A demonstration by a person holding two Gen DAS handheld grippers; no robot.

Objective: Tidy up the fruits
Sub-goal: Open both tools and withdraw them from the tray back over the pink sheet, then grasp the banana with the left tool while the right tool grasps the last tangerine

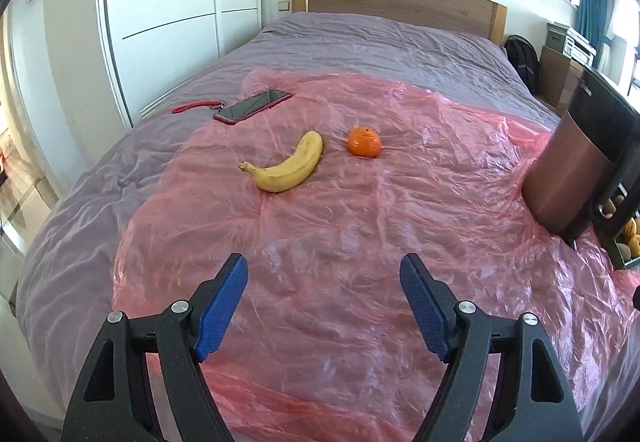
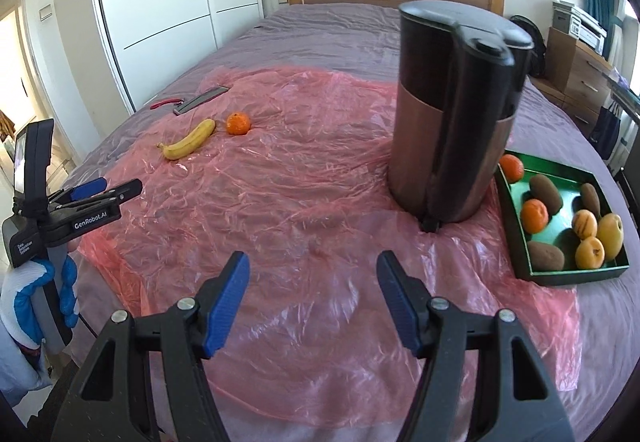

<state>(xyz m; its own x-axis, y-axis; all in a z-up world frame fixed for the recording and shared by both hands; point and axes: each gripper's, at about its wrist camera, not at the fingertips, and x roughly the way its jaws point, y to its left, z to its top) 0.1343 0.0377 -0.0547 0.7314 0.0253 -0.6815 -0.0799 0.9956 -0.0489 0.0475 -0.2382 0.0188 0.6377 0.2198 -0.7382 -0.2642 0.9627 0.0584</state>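
Both grippers, left gripper (image 1: 324, 274) and right gripper (image 2: 312, 270), are hanging spread and empty. I'd be going for the banana (image 1: 286, 164) mid-body, squeezing gently, then the green tray (image 2: 516, 230).

On the bed (image 2: 340, 14) lies a plastic sheet (image 2: 304, 202) bearing a banana (image 2: 187, 145) with a mandarin (image 2: 238, 123) just to its right, a phone (image 2: 202, 99) behind them, a tall jug (image 2: 452, 114) further right, and a fruit-filled tray (image 2: 520, 242) beside the jug.
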